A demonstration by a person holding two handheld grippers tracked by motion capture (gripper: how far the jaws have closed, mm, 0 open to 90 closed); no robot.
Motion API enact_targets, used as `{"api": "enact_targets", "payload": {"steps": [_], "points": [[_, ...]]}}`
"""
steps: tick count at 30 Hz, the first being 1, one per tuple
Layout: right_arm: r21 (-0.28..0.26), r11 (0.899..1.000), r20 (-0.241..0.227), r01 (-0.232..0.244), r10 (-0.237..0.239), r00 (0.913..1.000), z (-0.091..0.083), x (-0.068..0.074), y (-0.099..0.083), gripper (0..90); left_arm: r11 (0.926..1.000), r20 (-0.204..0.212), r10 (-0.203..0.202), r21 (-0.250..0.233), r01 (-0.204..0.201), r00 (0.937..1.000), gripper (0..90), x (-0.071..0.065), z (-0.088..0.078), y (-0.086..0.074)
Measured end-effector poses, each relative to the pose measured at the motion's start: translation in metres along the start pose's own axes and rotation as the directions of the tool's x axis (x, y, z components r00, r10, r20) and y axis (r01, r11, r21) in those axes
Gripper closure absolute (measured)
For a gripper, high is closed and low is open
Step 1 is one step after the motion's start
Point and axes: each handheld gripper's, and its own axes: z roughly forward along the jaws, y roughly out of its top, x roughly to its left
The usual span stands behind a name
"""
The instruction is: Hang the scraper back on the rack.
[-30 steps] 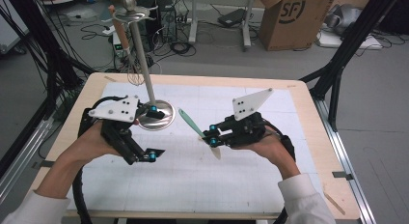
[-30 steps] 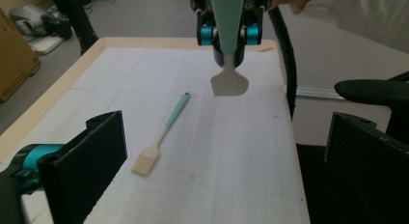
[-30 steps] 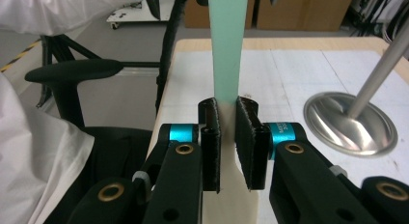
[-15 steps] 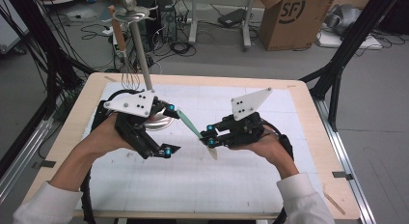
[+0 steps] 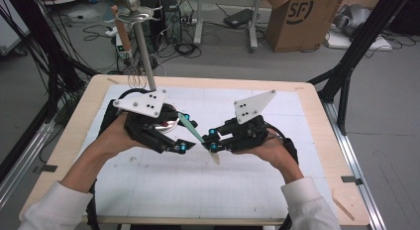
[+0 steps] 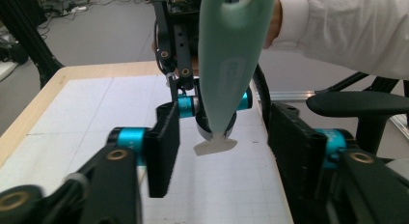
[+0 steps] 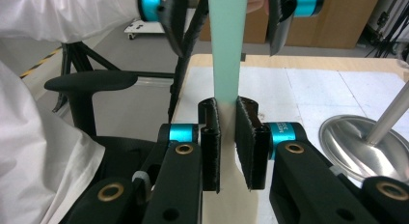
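Cardboard box (image 5: 297, 17) beyond the table (image 5: 317, 155)

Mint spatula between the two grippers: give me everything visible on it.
The spatula is a slim utensil with a pale mint-green handle, plastic or silicone by its look, faint raised lettering on it and a hanging hole at its end. The blade end is cream-white. It is off the table, slanting between the hands. The right gripper is shut on it where green meets cream. The left gripper has just been closing; its jaws flank the handle without touching it.
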Motion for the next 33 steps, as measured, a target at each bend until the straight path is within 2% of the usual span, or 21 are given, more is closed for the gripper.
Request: {"api": "enact_targets", "payload": {"steps": [10,17,20,25,29,31,33], "points": [[-0.021,1.000,0.002,0.004,-0.004,1.0000,0.003,0.000,0.000,80.8,0.9998,0.010,-0.007,-0.019,0.007,0.9999,59.7,0.001,0.003,0.002],[-0.039,0.999,0.002,-0.006,0.006,1.0000,0.003,0.000,0.000,80.7,0.9994,0.000,-0.023,-0.026,0.023,0.9997,75.1,0.002,0.003,0.003],[-0.050,0.999,0.002,-0.021,0.021,0.9998,0.003,0.000,-0.001,80.6,0.9994,-0.013,-0.025,-0.024,0.025,0.9996,75.9,0.002,0.003,0.003],[-0.083,0.995,0.009,-0.056,0.057,0.9983,0.003,-0.001,-0.003,78.5,0.9974,-0.025,-0.065,-0.032,0.064,0.9976,76.6,0.003,0.001,0.004],[-0.074,0.992,0.017,-0.099,0.101,0.9948,0.002,-0.002,-0.005,61.4,0.9972,-0.067,-0.075,-0.007,0.075,0.9949,76.8,0.004,-0.002,0.003],[-0.053,0.992,0.048,-0.114,0.116,0.9921,0.000,-0.001,-0.008,51.3,0.9966,-0.089,-0.080,0.013,0.082,0.9928,76.9,0.005,-0.004,0.002],[-0.041,0.989,0.087,-0.140,0.143,0.9859,-0.002,-0.001,-0.012,36.5,0.9956,-0.108,-0.089,0.022,0.092,0.9902,76.9,0.006,-0.007,0.001]]}}
